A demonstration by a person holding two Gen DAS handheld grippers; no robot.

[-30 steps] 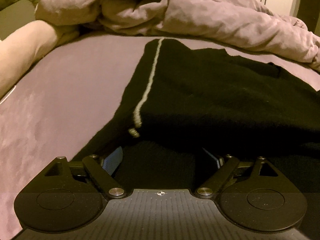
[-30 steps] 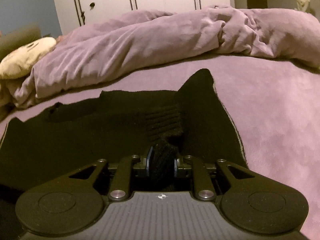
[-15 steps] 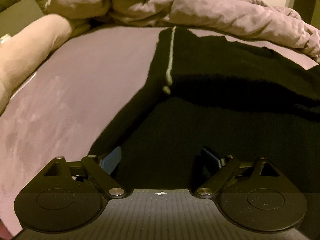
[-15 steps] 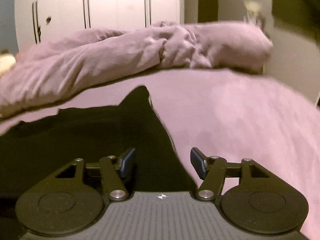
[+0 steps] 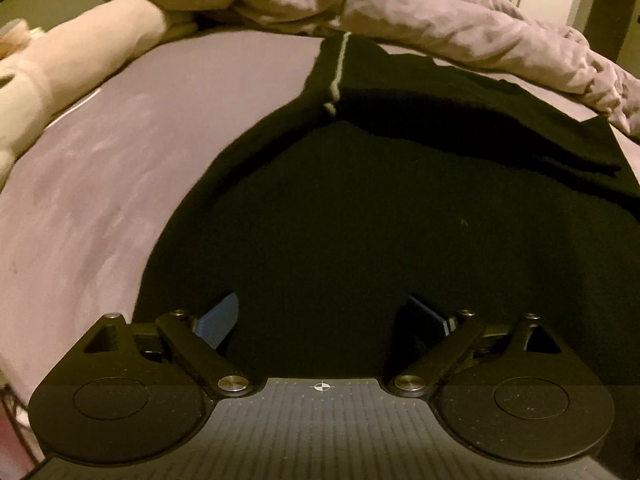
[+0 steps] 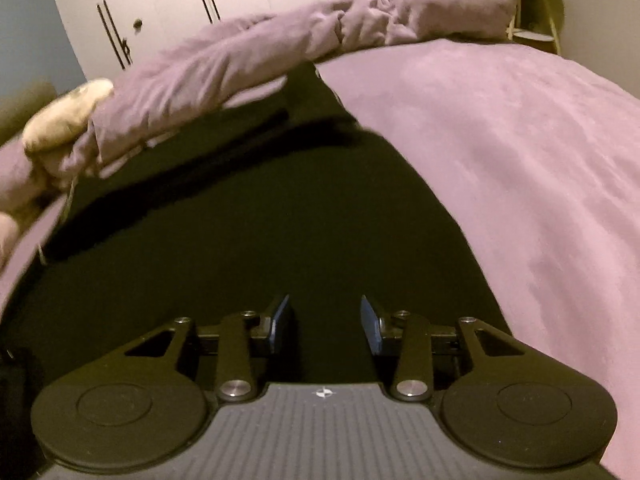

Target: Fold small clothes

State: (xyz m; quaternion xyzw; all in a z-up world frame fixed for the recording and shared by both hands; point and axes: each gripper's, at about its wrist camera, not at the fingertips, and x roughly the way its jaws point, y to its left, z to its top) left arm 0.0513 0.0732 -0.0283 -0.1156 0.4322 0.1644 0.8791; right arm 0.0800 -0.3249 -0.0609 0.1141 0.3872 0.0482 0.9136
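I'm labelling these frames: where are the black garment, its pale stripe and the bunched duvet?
black garment (image 5: 360, 220): left wrist view, middle of the flat top layer.
pale stripe (image 5: 339, 68): left wrist view, midway along the stripe.
duvet (image 6: 248, 64): right wrist view, middle of the bunched roll.

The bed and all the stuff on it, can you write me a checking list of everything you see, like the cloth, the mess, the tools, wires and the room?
Surface: purple bed sheet, bare on both sides of the garment.
Job's things: black garment lying spread on the sheet, far edge folded over; a pale stripe runs along its far left part.
Clutter: rumpled purple duvet heaped along the far side; pale pillow at the left; cream cushion against the duvet.
Grippers: left tool open, over the garment, holding nothing; right tool open, over the garment, holding nothing.
Cables: nothing seen.
Surroundings: white wardrobe doors behind the bed; small shelf unit at the far right.
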